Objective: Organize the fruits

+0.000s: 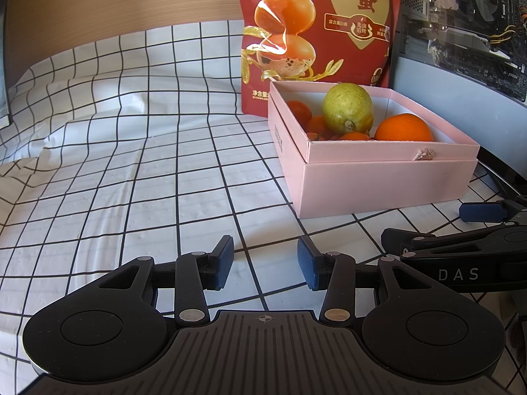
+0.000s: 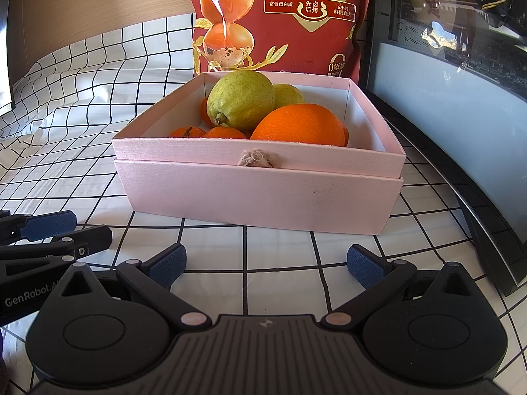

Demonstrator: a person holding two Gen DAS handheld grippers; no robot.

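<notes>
Standing behind the pink box (image 2: pixel 257 194), a red pouch (image 2: pixel 283 19) reads "0添加"; both grippers' jaws gape, empty.

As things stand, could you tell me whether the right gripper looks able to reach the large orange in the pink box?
Probably yes. The right gripper is open and empty, facing the pink box, which has no lid. The large orange sits near the front wall, uncovered, so coming in over the rim looks unobstructed.
</notes>
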